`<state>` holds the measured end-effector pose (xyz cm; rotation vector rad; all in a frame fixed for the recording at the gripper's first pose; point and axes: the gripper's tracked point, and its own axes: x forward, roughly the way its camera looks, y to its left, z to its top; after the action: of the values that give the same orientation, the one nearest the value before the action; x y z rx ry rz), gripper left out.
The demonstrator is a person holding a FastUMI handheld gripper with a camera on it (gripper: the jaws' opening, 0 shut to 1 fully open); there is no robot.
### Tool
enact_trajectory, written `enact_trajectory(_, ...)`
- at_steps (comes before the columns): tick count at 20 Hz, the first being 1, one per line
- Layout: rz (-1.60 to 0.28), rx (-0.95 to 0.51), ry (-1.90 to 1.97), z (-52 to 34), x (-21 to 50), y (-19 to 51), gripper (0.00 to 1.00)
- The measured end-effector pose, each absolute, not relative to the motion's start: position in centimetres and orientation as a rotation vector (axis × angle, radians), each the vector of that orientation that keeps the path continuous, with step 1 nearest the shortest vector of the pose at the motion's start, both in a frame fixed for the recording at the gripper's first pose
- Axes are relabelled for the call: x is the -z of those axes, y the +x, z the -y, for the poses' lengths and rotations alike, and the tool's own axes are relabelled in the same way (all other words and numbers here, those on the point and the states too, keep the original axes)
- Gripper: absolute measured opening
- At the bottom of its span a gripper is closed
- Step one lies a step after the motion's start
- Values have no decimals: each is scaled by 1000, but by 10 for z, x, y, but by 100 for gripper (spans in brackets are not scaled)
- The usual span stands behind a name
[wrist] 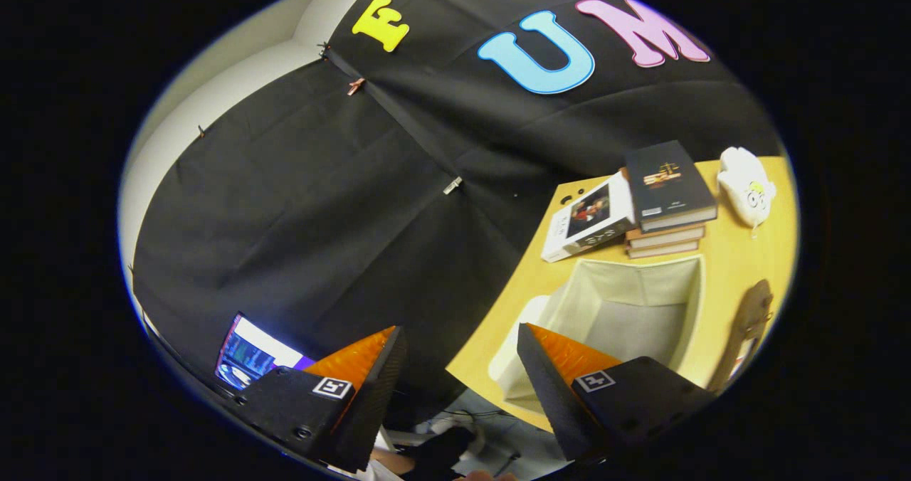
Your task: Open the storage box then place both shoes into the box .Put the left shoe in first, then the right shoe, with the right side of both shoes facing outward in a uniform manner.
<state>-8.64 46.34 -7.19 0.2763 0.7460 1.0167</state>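
Box (626, 310): fabric, pale, top open, interior shows bare; sits on the table, at about 1 o'clock from the fingers, its near corner just past the right finger.
Gripper (462, 339): fingers spread wide, nothing between them; held tilted, off the table's near edge. Left finger is over the black cloth, right finger overlaps the box's near corner.
Table (740, 253): yellow wood top, under the box and everything beyond it.
Books (665, 214): stack of three or so, dark cover on top, just beyond the box's far wall, 12 o'clock from it.
White book (587, 221): leans against the stack at its 9 o'clock side, cover picture facing up.
Plush (746, 182): white soft toy, at 2 o'clock from the stack, near the table's far edge.
Brown object (747, 328): flat, long, at 3 o'clock beside the box; cannot tell what it is.
Screen (253, 356): lit, just beyond the left finger at 10 o'clock.
Wall (320, 218): black cloth, clipped along a seam.
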Motion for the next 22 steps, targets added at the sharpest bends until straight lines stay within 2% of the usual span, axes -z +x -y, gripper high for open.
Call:
enact_trajectory(6,-647,-794,92,-338,91,-28,98)
enact_trajectory(10,-650,-591,16,-245,130,12,98)
enact_trajectory(13,-726,-473,-11,-189,172,27,98)
enact_trajectory(17,-800,-433,-94,-158,227,38,98)
enact_trajectory(22,-861,-486,-223,-149,287,45,98)
